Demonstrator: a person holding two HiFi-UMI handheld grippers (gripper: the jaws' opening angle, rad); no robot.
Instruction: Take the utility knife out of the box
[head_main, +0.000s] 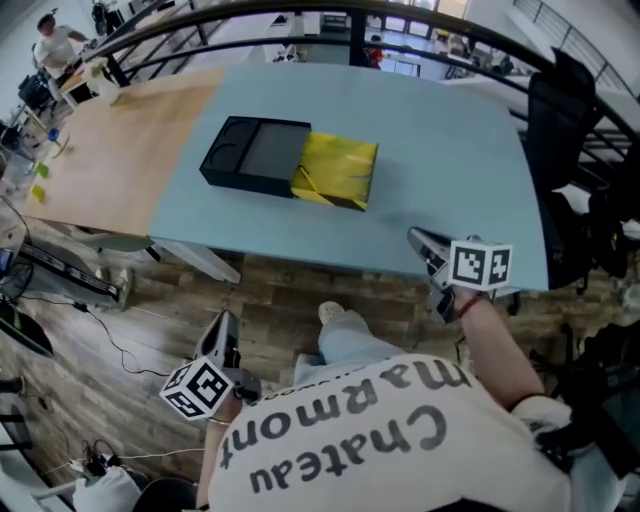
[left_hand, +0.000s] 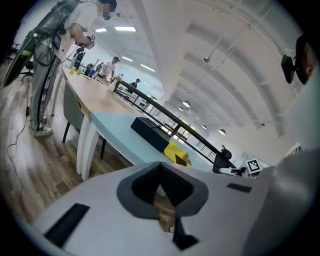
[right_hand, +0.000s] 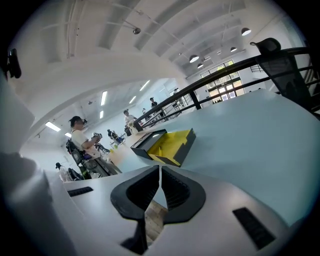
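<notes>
Fingers (left_hand: 142, 189), left gripper (head_main: 224, 330): together, nothing between; low over wood floor (head_main: 150, 300), short of bench (head_main: 450, 150).
Fingers (right_hand: 137, 192), right gripper (head_main: 425, 245): together likewise, empty; at near edge of bench.
Box (head_main: 290, 160): mid-bench, well apart from both grippers; black part (head_main: 250, 155) with moulded recess, yellow part (head_main: 338, 172) touching it.
Knife: not made out; judged inside box.
Step in hand, judged: approach to box.
To do well: part fingers before arrival; steady box with one gripper; close the other across knife handle, clear of blade end; lift straight up.
Risk: light box sliding on smooth bench.
Legible writing: "Chateau Marmont" on shirt (head_main: 350, 430), upside down in head view; none readable on box.
</notes>
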